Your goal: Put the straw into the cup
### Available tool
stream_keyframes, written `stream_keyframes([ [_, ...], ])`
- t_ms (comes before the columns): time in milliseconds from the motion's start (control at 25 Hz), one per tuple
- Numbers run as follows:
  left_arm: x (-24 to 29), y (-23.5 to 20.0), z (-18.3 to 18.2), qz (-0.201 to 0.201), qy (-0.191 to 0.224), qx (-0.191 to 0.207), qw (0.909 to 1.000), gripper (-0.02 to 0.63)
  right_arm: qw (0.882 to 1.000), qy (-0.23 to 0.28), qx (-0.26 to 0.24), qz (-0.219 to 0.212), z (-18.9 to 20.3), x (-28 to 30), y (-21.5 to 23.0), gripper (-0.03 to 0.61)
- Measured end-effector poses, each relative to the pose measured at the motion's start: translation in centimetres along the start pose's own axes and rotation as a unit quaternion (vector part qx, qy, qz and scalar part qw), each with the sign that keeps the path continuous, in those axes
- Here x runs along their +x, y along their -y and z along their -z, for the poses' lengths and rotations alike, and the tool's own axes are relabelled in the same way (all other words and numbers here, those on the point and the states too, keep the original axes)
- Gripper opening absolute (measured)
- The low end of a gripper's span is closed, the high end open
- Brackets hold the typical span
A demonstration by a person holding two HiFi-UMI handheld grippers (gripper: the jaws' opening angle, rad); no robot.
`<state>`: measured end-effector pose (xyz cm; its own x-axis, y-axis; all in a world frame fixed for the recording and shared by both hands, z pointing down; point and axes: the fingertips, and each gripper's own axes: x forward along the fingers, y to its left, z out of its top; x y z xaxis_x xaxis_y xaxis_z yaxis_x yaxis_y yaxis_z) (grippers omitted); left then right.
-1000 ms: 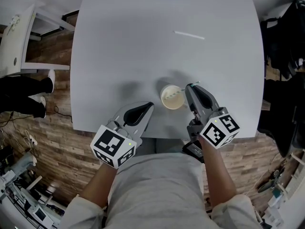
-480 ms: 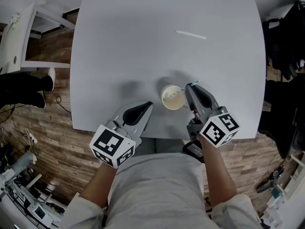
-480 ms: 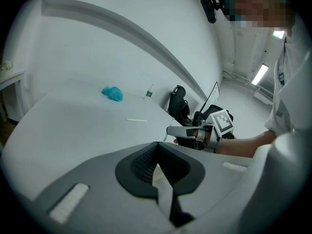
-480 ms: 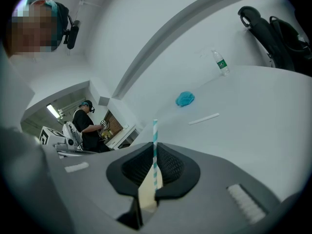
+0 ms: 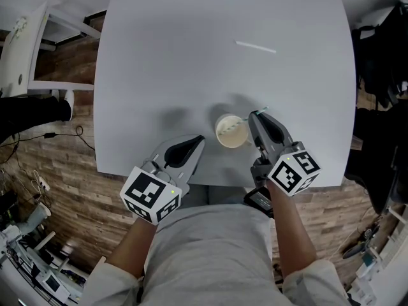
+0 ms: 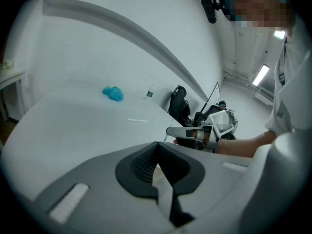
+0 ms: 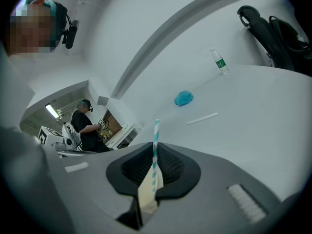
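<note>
Fingers [image 7: 171, 168] of my right gripper [image 5: 257, 117] were clamped on the striped straw [image 7: 155, 140], held at the paper cup's [image 5: 231, 131] right rim. My left gripper [image 5: 197, 143] sat closed and empty, left of the cup. Insertion seemed underway; next, lower and release.

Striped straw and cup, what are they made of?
Striped straw: probably paper. It looks matte and has teal and white spiral bands, like paper straws have.
Cup: looks like paper too. It is cream and dull with a thin rim, though it could be thin plastic.
</note>
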<state>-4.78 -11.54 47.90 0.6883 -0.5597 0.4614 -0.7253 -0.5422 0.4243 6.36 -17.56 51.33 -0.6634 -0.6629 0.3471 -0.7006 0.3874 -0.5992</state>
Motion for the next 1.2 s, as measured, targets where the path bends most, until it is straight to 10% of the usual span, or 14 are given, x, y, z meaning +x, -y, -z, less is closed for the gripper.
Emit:
stream_keyframes([
  [1200, -0.8, 0.9, -0.3, 0.004, 0.009, 0.01, 0.9999, 0.015, 1.0, 0.004, -0.012, 0.017, 0.0, -1.2, -0.2, 0.094],
])
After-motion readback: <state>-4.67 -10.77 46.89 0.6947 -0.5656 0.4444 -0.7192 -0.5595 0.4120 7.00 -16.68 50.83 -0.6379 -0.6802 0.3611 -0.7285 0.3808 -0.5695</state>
